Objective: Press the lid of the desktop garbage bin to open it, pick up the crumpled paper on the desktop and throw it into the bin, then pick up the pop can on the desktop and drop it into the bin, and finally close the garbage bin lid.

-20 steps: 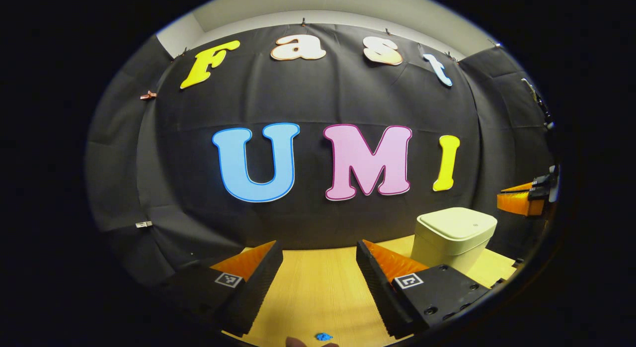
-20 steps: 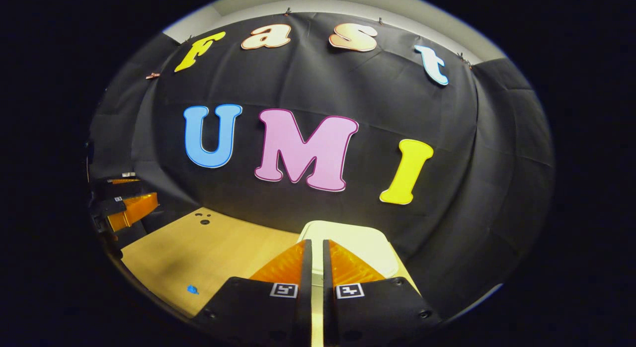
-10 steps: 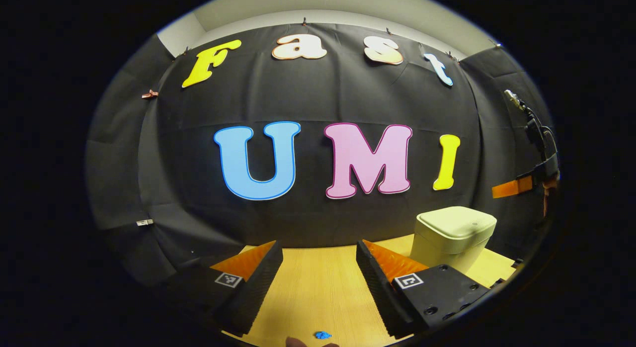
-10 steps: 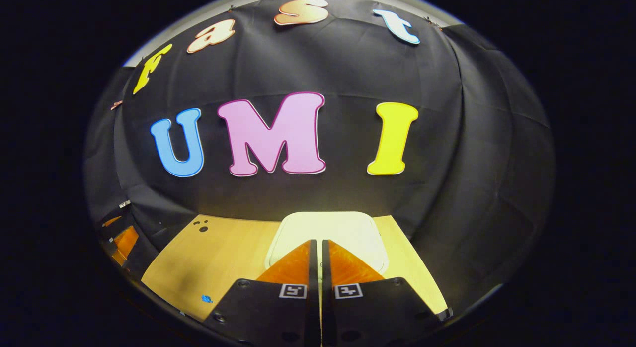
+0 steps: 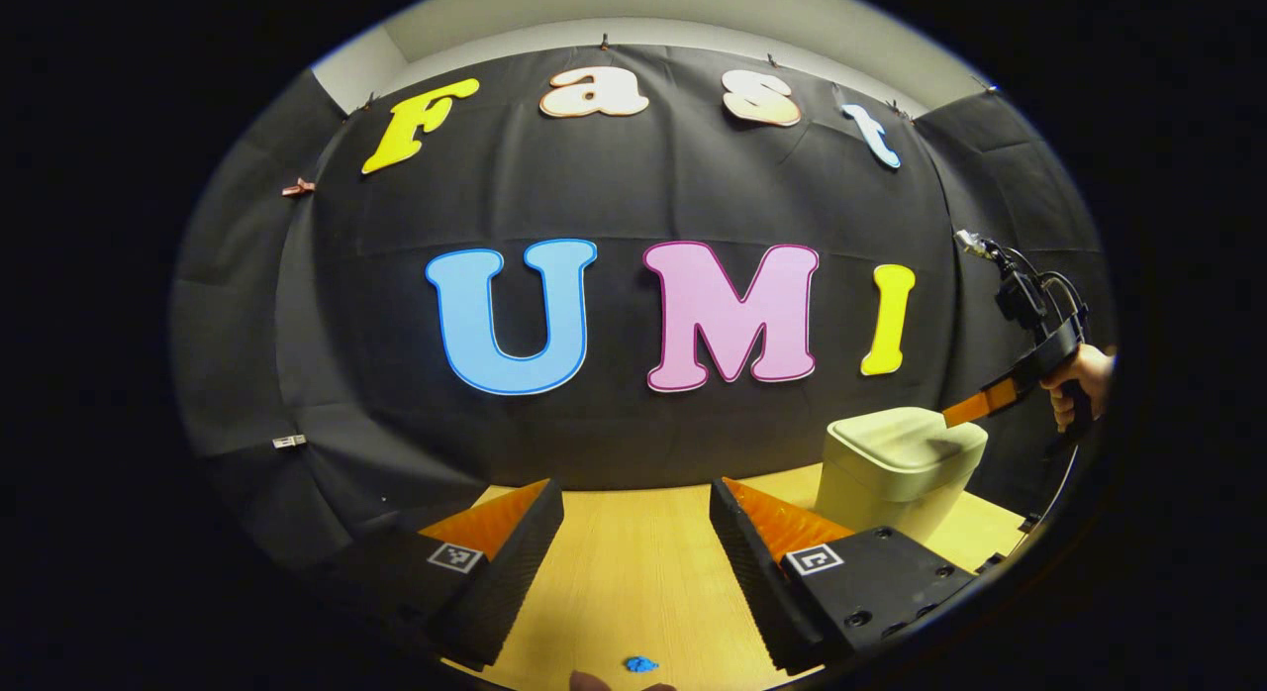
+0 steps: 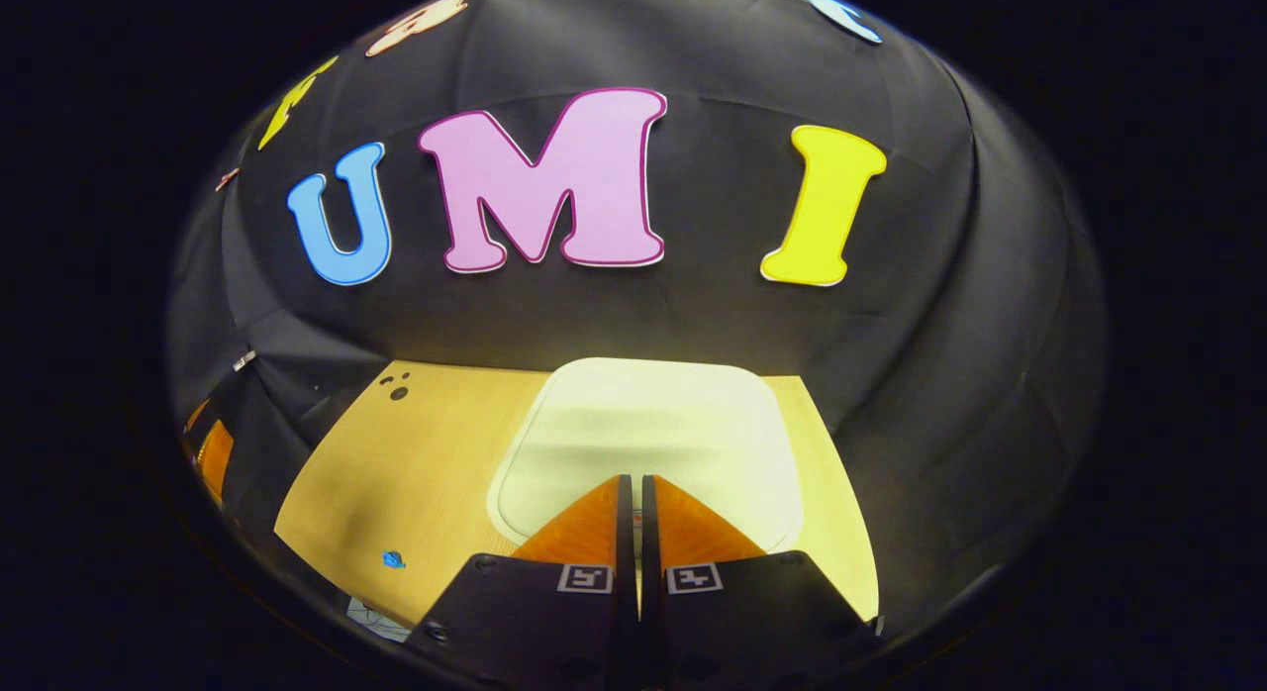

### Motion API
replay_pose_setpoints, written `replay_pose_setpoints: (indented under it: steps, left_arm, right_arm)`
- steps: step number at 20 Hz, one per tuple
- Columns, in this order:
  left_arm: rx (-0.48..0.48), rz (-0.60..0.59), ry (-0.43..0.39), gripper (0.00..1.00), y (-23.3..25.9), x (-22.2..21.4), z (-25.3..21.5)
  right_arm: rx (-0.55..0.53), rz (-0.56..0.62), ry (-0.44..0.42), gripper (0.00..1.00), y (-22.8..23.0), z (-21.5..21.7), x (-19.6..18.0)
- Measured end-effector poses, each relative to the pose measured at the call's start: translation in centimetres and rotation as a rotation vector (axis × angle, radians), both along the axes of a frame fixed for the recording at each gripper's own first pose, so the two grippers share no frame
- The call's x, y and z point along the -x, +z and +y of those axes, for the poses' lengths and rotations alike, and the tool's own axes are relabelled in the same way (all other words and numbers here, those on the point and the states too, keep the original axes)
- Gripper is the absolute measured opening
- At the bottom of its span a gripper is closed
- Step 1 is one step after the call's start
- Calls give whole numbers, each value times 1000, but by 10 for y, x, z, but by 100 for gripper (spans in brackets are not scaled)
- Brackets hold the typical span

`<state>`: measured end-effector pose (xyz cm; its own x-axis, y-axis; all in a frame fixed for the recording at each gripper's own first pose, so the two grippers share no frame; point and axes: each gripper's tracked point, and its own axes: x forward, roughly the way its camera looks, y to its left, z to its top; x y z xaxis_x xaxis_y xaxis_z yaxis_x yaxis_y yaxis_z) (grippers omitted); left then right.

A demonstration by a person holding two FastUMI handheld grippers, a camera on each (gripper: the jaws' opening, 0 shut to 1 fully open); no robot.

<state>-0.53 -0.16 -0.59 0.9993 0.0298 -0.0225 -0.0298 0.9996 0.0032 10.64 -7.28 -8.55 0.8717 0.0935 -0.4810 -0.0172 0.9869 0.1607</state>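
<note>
Your right tongs (image 6: 633, 485) were closed with the fingers nearly together, holding nothing, and pointed down at the near edge of the bin lid (image 6: 643, 429). From the left gripper view, their tip appeared to sit at or just above the lid's right edge; contact could not be confirmed. Your hand (image 5: 1079, 379) gripped the handle behind them. Your left tongs (image 5: 633, 518) were spread wide and empty, low over the surface (image 5: 633, 572), well to the left of the garbage bin (image 5: 896, 473).

Judged from this state, you were on the first step: the lid was down and flat, not yet popped open. The paper, the can and the final closing all remained. Neither the crumpled paper nor the pop can could be identified here.

The bin was a pale cream box with rounded corners and a smooth, slightly domed lid. It stood upright at the back right of the surface, near the wall.
</note>
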Motion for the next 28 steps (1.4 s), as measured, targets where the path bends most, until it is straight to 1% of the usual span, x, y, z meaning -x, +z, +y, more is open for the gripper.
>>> replay_pose_setpoints:
  steps: [3,7,17,20,23,25,28]
  left_arm:
    - [5,9,2,95,-3,1,-1]
    - [3,13,5,95,-3,1,0]
    - [15,27,23,95,-7,3,0]
    - [16,23,20,95,-6,3,0]
    - [15,24,23,95,-7,2,1]
    - [16,28,23,95,-8,3,1]
    - [13,26,23,95,-6,3,2]
  right_arm:
    - [14,26,3,5,-13,1,-9]
    - [-7,58,-2,5,-21,2,-11]
    - [-48,77,15,6,-25,3,-16]
    - [-79,-8,-14,5,0,4,-22]
    - [-37,-139,-13,5,32,3,-21]
    - [-14,-192,3,5,50,7,-17]
    - [4,-262,2,5,70,9,-17]
